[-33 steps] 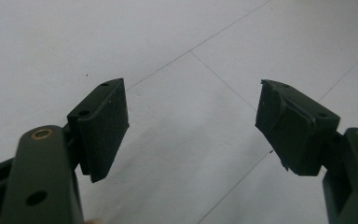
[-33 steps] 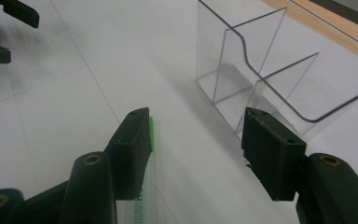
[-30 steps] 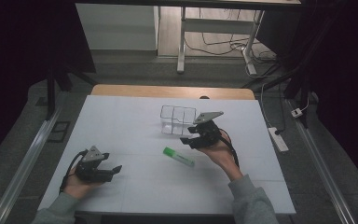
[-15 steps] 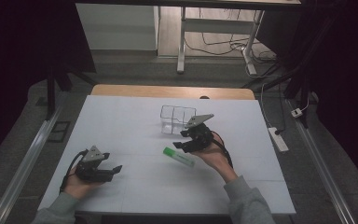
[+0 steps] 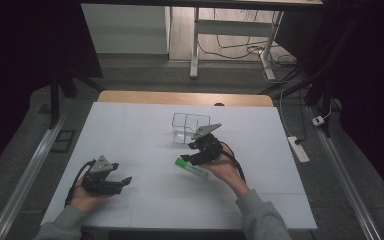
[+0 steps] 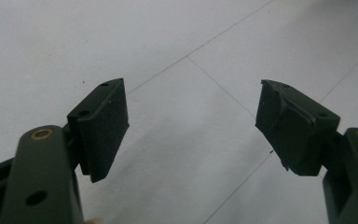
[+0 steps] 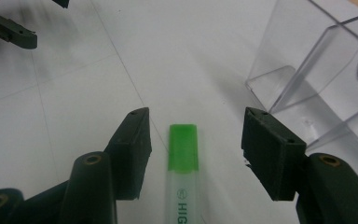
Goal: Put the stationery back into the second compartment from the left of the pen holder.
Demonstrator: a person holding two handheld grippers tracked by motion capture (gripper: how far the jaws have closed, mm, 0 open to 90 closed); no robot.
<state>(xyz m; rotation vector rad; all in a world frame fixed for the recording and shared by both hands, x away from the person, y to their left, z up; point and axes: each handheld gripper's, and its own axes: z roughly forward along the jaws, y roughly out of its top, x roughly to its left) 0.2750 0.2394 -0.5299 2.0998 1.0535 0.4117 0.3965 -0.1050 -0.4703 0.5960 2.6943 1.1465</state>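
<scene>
Straddling the highlighter point(image 7: 182, 179), your right gripper point(image 7: 196, 154) has its jaws spread wide, one on each side of the pen's green cap, neither one touching it. The highlighter lies flat on the white table point(image 5: 145, 130), near the middle, its green cap pointing away from your hand. Just beyond it stands a clear plastic box point(image 5: 189, 127), upright and close to your right gripper point(image 5: 196, 156) but apart from the pen. Your left gripper point(image 5: 122, 181) sits low at the near left part of the table, well apart from the pen, and its jaws gape over bare tabletop, holding nothing.
</scene>
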